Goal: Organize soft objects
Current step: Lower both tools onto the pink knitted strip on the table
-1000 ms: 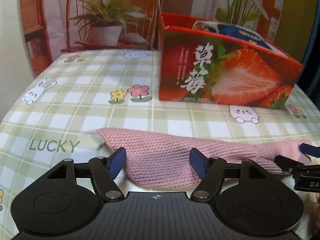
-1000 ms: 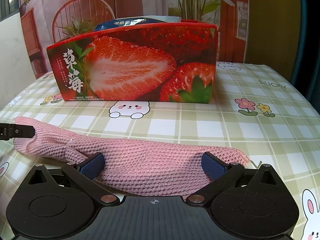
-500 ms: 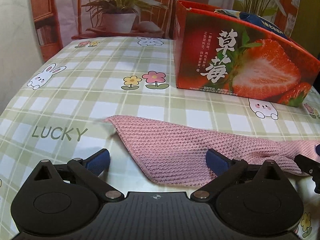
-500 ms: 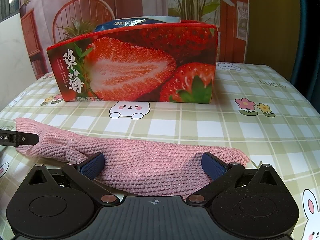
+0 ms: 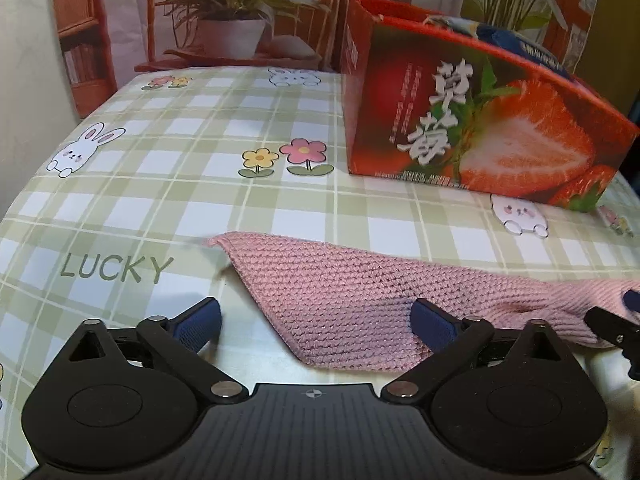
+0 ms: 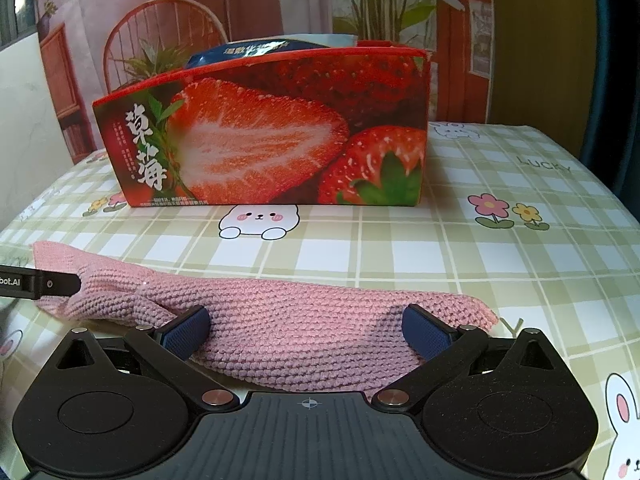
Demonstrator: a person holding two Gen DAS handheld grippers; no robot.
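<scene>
A pink knitted cloth (image 5: 352, 300) lies flat on the checked tablecloth; it also shows in the right wrist view (image 6: 288, 332). My left gripper (image 5: 316, 320) is open, low at the cloth's left end, its right finger over the cloth and its left finger on bare table. My right gripper (image 6: 306, 330) is open, low over the cloth's right end with both fingers astride it. A red strawberry-print box (image 5: 472, 120) stands behind the cloth, also in the right wrist view (image 6: 272, 132), with a blue packet (image 6: 260, 50) sticking out.
The green checked tablecloth (image 5: 160, 184) has rabbit and flower prints. A potted plant (image 5: 232, 20) on a red chair stands beyond the table's far edge. The left gripper's finger (image 6: 40, 284) enters the right wrist view at the left.
My left gripper has opened wide and shifted left, off the cloth's corner. The cloth has settled on the table. The right gripper has stayed put.
</scene>
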